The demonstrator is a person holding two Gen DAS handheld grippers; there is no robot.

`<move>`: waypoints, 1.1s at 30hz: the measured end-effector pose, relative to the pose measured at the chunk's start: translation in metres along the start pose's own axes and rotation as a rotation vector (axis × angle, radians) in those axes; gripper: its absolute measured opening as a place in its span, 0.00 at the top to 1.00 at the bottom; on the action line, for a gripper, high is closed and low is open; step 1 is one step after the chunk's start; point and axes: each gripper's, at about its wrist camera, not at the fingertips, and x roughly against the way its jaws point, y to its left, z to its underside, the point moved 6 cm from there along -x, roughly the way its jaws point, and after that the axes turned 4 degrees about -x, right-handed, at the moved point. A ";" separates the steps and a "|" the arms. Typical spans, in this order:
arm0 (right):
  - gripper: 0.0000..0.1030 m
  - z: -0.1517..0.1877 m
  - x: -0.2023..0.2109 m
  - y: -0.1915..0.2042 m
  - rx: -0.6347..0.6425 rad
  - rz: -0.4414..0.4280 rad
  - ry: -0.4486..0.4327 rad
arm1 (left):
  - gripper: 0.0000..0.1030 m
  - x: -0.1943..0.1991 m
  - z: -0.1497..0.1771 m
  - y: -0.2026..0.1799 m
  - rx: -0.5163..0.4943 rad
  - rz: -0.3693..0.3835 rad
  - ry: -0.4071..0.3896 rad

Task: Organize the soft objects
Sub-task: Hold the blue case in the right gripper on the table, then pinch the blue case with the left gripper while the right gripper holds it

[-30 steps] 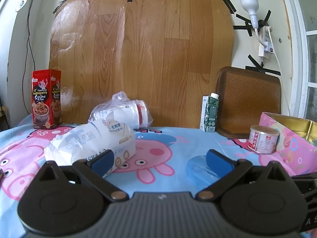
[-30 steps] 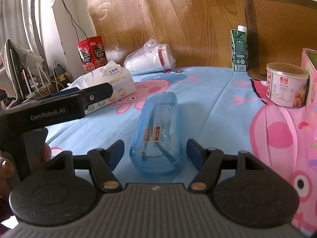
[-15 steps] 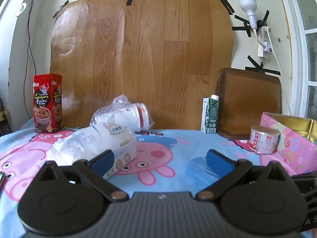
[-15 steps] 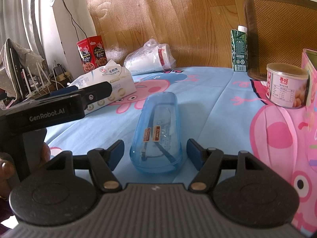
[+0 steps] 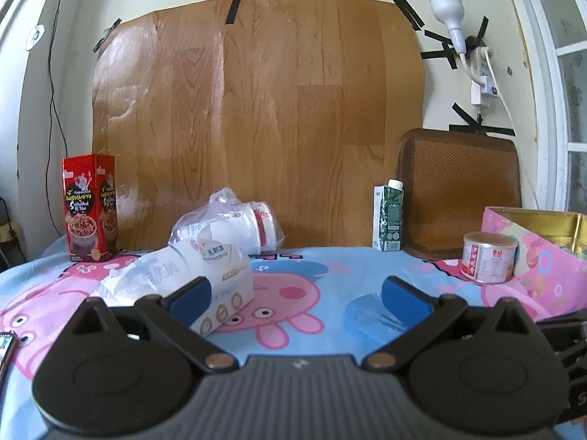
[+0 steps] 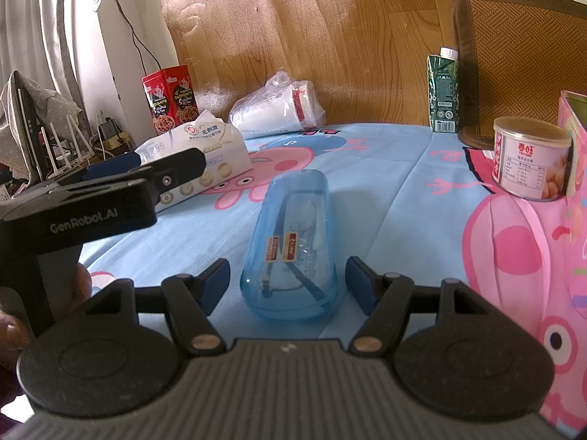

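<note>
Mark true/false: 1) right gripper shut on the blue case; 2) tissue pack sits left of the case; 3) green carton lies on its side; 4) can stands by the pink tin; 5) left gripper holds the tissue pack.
1) False. The right gripper is open; the blue case lies between its fingers, untouched.
2) True. The tissue pack is left of the case.
3) False. The green carton stands upright.
4) True. The can stands against the pink tin.
5) False. The left gripper is open, holding nothing.

Right gripper (image 6: 287,283) spread around blue glasses case (image 6: 291,245)
</note>
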 end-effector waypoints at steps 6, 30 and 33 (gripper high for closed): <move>0.32 0.000 0.001 -0.002 0.001 0.008 -0.002 | 0.00 -0.005 0.002 0.003 0.025 0.016 0.030; 0.45 0.018 0.034 0.014 0.033 0.042 -0.066 | 0.32 -0.036 0.012 -0.040 0.348 0.481 0.526; 0.45 0.005 0.056 0.002 0.036 0.094 -0.147 | 0.32 -0.038 -0.015 -0.063 0.313 0.534 0.489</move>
